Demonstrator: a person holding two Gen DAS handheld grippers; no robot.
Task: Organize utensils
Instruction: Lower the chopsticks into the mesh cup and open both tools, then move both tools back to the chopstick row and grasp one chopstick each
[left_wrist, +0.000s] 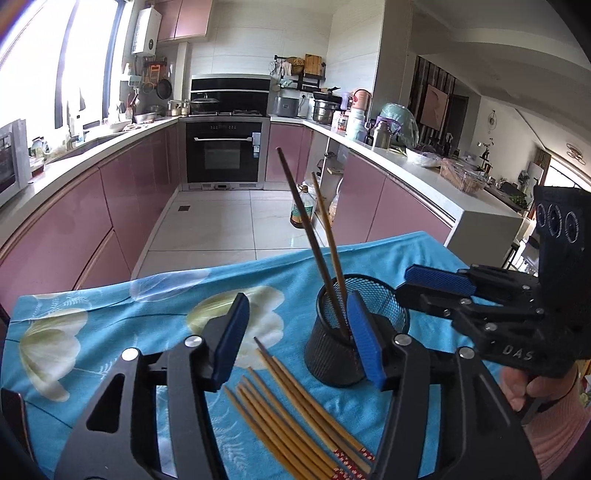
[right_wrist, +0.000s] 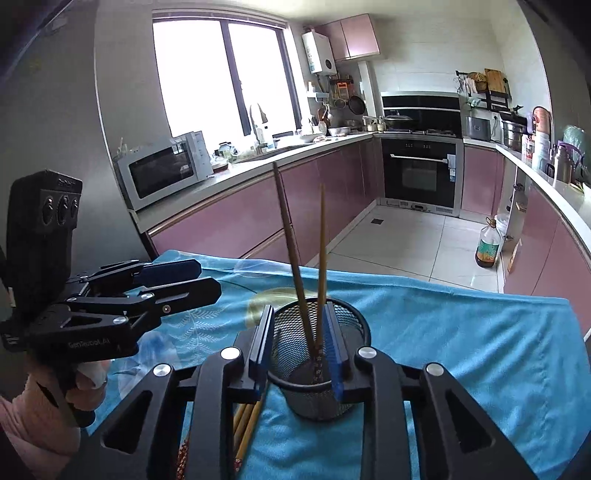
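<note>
With two chopsticks (left_wrist: 317, 236) standing in the mesh holder (right_wrist: 319, 369) and the rest lying loose (left_wrist: 295, 417) on the cloth, the left gripper (left_wrist: 299, 339) hovers wide and empty, the right gripper (right_wrist: 301, 349) likewise empty, so the next move is judged a pickup.

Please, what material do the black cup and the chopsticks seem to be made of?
The black cup looks like metal wire mesh with a matte dark coating: its wall is a fine see-through grid under a solid rim. The chopsticks lying on the cloth look like bamboo or light wood, matte tan, with red patterned ends. The darker chopstick in the cup may be stained wood; that stays uncertain.
</note>
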